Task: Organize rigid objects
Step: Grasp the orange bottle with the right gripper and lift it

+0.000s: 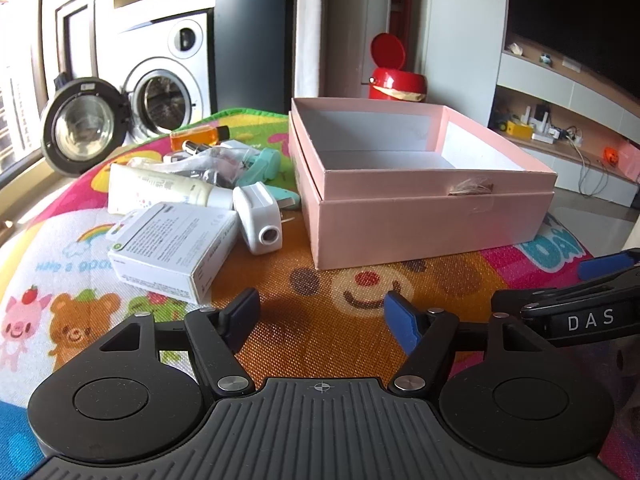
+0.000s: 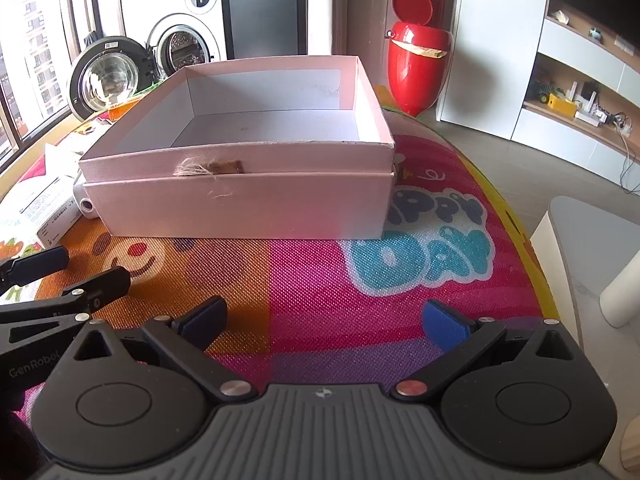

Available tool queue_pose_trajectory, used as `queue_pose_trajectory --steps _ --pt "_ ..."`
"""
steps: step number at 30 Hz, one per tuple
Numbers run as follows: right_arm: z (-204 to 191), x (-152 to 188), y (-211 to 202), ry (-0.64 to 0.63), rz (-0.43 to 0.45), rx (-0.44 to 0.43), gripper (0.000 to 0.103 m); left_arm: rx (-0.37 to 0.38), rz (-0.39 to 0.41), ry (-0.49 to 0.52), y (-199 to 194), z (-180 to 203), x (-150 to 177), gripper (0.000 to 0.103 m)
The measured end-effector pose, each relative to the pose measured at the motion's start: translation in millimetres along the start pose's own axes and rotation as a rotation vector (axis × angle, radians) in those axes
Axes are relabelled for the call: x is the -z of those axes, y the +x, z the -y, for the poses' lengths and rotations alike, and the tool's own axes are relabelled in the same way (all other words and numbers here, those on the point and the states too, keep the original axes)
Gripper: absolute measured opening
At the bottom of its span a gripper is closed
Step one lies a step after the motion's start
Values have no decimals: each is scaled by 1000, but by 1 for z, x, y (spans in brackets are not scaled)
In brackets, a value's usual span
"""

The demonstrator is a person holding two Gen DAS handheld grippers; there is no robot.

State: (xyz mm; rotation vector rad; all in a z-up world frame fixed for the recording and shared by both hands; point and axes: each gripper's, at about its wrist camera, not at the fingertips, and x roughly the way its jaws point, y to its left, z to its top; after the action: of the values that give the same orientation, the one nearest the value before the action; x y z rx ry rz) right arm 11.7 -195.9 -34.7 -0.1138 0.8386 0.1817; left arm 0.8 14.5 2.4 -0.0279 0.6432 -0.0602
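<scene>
An open, empty pink box (image 1: 420, 204) sits nested in its lid on the colourful play mat; it also shows in the right wrist view (image 2: 240, 204). Left of it lies a pile: a white carton (image 1: 172, 246), a white plug adapter (image 1: 258, 212), a cream tube (image 1: 160, 190), teal items (image 1: 262, 166), an orange bottle (image 1: 198, 136) and a plastic bag (image 1: 216, 162). My left gripper (image 1: 322, 316) is open and empty, low over the mat in front of the box and pile. My right gripper (image 2: 324, 318) is open and empty, in front of the box.
The play mat (image 2: 320, 264) covers the surface; its right edge drops to the floor. A red bin (image 2: 418, 64) stands behind the box. A washing machine with its door open (image 1: 160, 92) is at the back left. Shelves (image 2: 576, 108) are at the right.
</scene>
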Motion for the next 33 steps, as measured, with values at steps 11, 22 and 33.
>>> queue_pose_trajectory --steps 11,22,33 --pt "-128 -188 -6 -225 153 -285 103 58 80 -193 -32 -132 -39 61" --pt "-236 -268 179 -220 -122 -220 103 119 169 -376 -48 -206 -17 61" --pt "-234 -253 152 -285 -116 -249 78 163 143 -291 -45 -185 -18 61"
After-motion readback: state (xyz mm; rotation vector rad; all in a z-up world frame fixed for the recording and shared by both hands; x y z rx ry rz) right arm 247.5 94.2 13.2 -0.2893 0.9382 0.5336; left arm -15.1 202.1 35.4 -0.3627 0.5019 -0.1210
